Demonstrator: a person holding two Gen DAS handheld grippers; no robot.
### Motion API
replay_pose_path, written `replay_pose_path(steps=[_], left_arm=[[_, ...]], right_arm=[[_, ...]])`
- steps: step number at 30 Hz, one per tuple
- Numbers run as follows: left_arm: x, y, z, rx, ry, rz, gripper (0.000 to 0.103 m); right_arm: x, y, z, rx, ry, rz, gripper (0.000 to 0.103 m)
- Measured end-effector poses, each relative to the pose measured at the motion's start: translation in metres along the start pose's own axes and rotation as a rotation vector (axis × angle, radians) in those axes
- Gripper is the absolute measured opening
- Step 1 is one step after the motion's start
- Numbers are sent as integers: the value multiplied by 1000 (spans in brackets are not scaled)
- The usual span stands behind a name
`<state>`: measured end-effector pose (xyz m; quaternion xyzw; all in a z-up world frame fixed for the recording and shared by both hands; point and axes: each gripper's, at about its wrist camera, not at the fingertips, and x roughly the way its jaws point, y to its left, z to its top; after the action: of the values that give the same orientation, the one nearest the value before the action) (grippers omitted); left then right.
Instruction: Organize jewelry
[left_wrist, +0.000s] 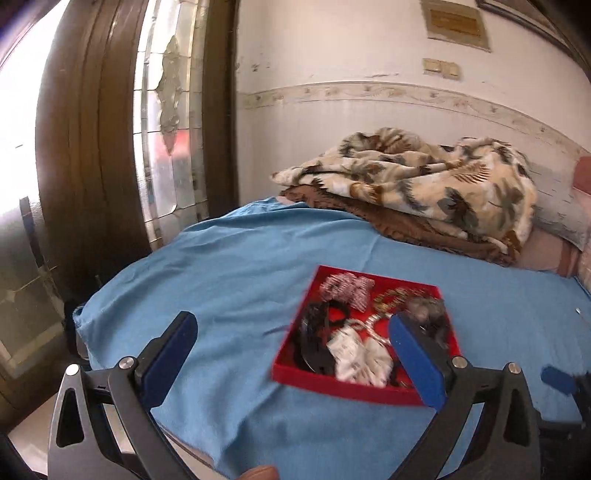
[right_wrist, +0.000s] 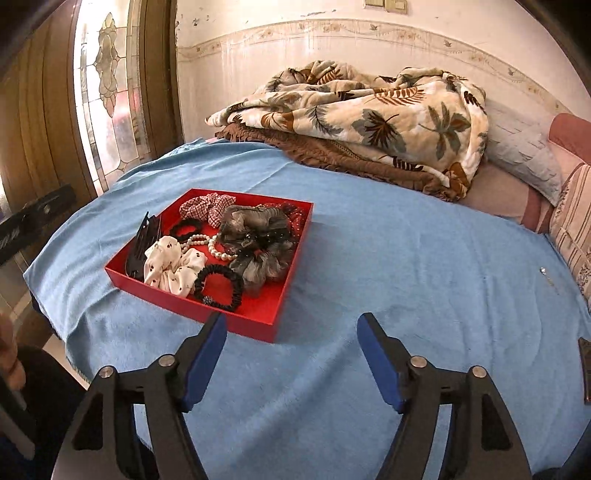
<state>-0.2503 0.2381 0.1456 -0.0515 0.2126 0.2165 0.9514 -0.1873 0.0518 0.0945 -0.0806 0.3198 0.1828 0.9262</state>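
Red tray (right_wrist: 258, 325) of scrunchies (right_wrist: 173, 271), pearls (right_wrist: 212, 249) and clip (right_wrist: 142, 243) on blue bed (right_wrist: 388, 266), left gripper (left_wrist: 291, 350) jaws wide open, empty, right gripper (right_wrist: 291, 354) jaws apart, empty, beside tray.

Blurred in the left wrist view: tray (left_wrist: 314, 382) contents, smeared beyond telling apart. Hidden at four o'clock behind a blue pad (left_wrist: 415, 360): tray corner.

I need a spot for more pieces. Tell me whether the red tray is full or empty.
Mostly full. The red tray holds scrunchies, a pearl necklace and a black hair claw; only its near corner shows bare red.
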Motion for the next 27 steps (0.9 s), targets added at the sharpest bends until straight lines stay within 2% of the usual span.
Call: replay_pose_path(steps=[6, 15, 27], left_arm=[[-14, -15, -7, 50, 89, -19, 103], [-19, -25, -21, 87, 129, -32, 103], [-12, -24, -26, 80, 171, -44, 103]], right_arm=[[-9, -12, -5, 28, -4, -29, 81], [-13, -10, -10, 25, -2, -35, 83], [-9, -8, -11, 22, 8, -45, 85]])
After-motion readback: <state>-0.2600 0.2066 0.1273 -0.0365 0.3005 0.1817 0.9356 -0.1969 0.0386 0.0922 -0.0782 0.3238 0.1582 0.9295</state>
